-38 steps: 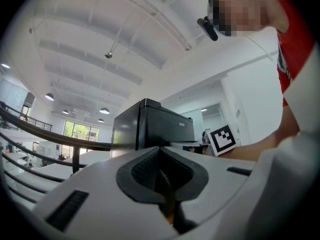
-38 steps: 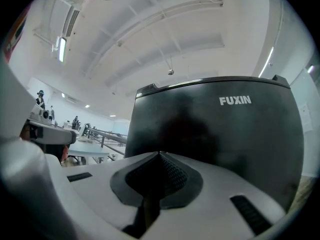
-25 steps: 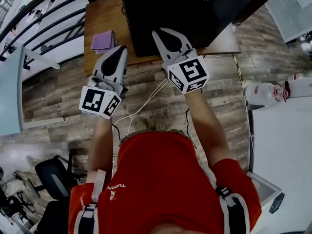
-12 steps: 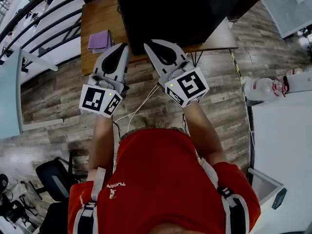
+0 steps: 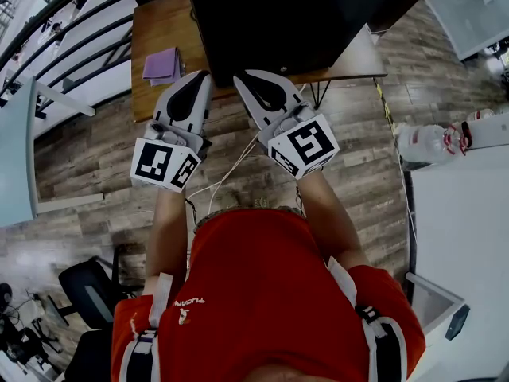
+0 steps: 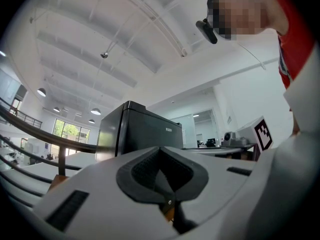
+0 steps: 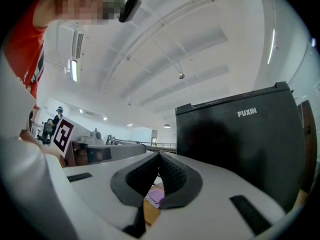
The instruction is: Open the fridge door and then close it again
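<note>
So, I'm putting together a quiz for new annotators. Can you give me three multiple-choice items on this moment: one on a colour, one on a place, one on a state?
1. What colour is the fridge?
A) white B) black C) red

2. Where does the purple cloth lie?
A) on top of the fridge B) in a basket C) on the wooden table, beside the fridge

3. How do the left tongs and right tongs stand?
A) both shut, nothing in them B) both wide open C) each shut on the cloth

Answers:
1. B, its cabinet is black in all three views.
2. C, the head view shows it flat on the tabletop next to the fridge.
3. A, each gripper view shows the pads together with nothing between them.
</note>
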{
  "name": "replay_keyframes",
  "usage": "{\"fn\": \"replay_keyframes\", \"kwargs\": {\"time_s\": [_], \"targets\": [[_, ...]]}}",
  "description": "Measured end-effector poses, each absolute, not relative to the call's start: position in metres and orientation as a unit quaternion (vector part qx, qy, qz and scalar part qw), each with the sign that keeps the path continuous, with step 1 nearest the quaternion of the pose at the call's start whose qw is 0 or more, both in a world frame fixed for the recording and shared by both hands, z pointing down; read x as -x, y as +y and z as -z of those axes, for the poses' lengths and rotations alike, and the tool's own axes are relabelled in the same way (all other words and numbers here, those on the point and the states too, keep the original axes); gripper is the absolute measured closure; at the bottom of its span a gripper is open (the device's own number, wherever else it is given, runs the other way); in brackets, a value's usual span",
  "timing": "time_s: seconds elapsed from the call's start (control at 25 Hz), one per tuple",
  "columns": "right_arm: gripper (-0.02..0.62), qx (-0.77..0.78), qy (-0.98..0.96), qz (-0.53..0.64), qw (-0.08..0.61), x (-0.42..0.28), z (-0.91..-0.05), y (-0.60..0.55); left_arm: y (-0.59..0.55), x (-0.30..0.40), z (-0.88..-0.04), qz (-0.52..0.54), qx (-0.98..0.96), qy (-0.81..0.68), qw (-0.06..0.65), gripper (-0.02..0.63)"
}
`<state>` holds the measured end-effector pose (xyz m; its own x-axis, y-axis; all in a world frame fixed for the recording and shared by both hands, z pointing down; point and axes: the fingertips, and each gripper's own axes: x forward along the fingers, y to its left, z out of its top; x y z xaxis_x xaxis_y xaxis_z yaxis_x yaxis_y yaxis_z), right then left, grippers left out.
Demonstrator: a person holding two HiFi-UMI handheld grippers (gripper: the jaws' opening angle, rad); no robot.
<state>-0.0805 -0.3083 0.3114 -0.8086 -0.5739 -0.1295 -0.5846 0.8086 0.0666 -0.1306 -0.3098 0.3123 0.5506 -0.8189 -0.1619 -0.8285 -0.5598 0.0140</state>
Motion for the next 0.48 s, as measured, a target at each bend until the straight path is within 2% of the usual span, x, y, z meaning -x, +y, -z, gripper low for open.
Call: {"fn": "replay_keyframes", "kwargs": {"time_s": [0.48], "targets": [[0.571, 0.308, 0.948, -0.053, 0.053, 0.0747, -0.3073, -0.3023, -0.3026, 0.1316, -0.3085, -0.077, 0.878, 0.471, 0.032, 0.597]]}}
